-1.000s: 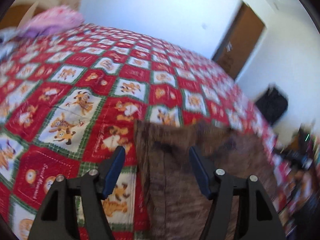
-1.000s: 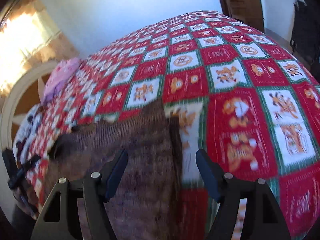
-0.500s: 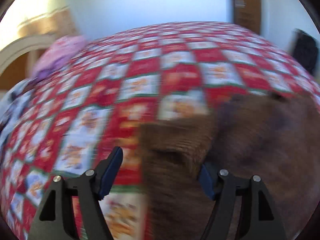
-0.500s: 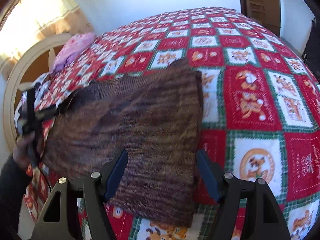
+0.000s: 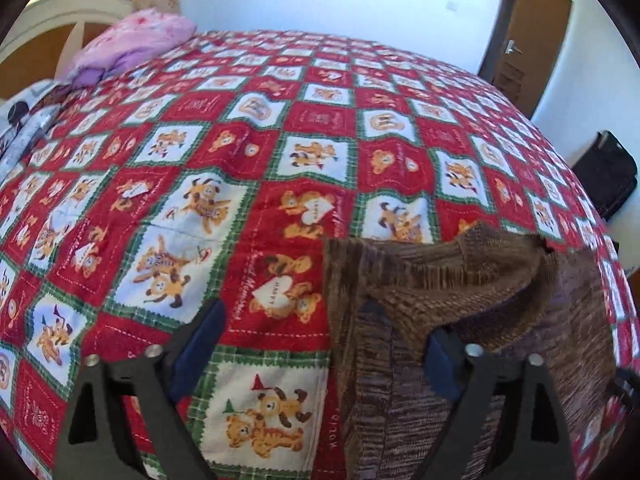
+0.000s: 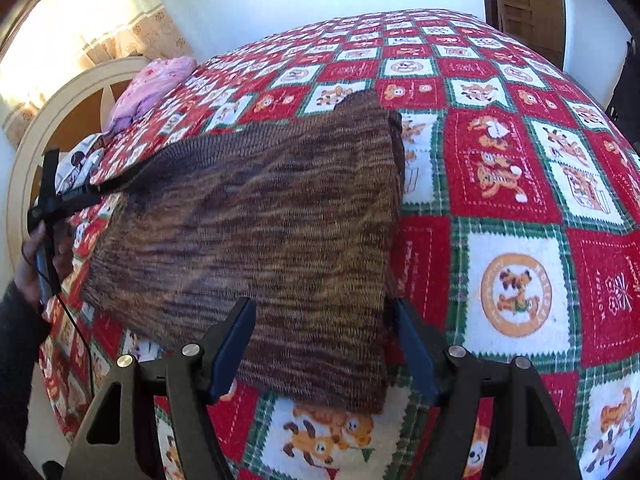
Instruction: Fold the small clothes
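Note:
A brown striped knit garment (image 6: 272,236) lies folded on the red patchwork bedspread (image 6: 520,184). In the left wrist view the garment (image 5: 460,320) sits lower right, with a lifted fold draped over the right finger. My left gripper (image 5: 316,340) is open, its jaws wide, straddling the garment's left edge. My right gripper (image 6: 324,344) is open just above the garment's near right corner, holding nothing. The left gripper (image 6: 48,208) also shows in the right wrist view at the garment's far left corner, held by a hand.
A pink pillow (image 5: 132,44) lies by the white headboard (image 6: 60,120) at the far side. A patterned cloth (image 5: 24,128) lies at the bed's left edge. A wooden door (image 5: 524,32) and a black bag (image 5: 612,172) stand to the right.
Both views have steadied after fast motion. The right gripper has pulled back so that the whole garment shows. A fold of the garment now lies raised over the left gripper's right finger.

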Available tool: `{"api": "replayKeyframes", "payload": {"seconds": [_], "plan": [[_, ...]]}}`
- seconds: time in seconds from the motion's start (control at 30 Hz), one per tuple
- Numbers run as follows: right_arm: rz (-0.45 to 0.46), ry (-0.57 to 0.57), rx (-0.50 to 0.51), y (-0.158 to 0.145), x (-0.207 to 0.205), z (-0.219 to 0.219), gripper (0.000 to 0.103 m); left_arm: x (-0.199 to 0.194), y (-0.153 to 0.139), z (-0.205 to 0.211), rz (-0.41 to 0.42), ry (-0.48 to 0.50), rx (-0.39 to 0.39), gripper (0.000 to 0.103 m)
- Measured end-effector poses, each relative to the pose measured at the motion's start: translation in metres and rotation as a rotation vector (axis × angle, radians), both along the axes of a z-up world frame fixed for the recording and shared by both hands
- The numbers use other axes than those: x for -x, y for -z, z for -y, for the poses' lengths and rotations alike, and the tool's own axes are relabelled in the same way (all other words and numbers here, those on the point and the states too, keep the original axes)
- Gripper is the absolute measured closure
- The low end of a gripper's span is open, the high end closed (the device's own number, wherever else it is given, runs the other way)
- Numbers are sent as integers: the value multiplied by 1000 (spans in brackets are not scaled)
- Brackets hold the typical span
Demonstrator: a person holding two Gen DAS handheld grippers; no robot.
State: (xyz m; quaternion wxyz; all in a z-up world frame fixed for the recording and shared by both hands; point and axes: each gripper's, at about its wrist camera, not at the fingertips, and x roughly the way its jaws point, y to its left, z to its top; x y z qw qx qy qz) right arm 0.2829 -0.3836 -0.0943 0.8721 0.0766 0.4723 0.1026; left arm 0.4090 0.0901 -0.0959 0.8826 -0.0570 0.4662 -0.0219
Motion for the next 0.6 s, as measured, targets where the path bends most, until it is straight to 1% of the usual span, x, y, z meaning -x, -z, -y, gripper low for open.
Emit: {"api": "replayKeyframes", "payload": {"seconds": [0.1,0.17,0.23,0.3,0.33,0.37,0.4,0.47,0.5,0.53,0.57,0.6], "plan": [[-1,6,-7,1,3,1,32,-15,0,-12,-17,-58,44,9],[10,11,-10,-2,6,2,32,-18,3,-19,-27,-118,61,9],[14,9,-13,-3,8,2,32,-20,11,-20,-58,-116,90,9],[15,9,-13,-3,9,3,32,-22,24,-22,-112,-95,131,9],[13,10,-12,-2,9,3,32,-26,35,-22,-177,-73,171,9],[10,12,-12,-1,9,4,32,-31,42,-23,-227,-60,190,9],[11,17,-15,0,9,4,32,-33,42,-24,-225,-71,184,9],[10,21,-26,2,10,5,32,-33,30,-21,-157,-81,162,9],[7,20,-31,4,10,4,32,-32,20,-17,-112,-59,174,9],[4,16,-31,5,10,2,32,-30,10,-13,-55,-25,203,9],[3,11,-28,6,10,1,32,-26,-4,-5,17,18,211,9],[1,5,-23,7,10,-1,32,-24,-12,2,48,36,195,5]]}}
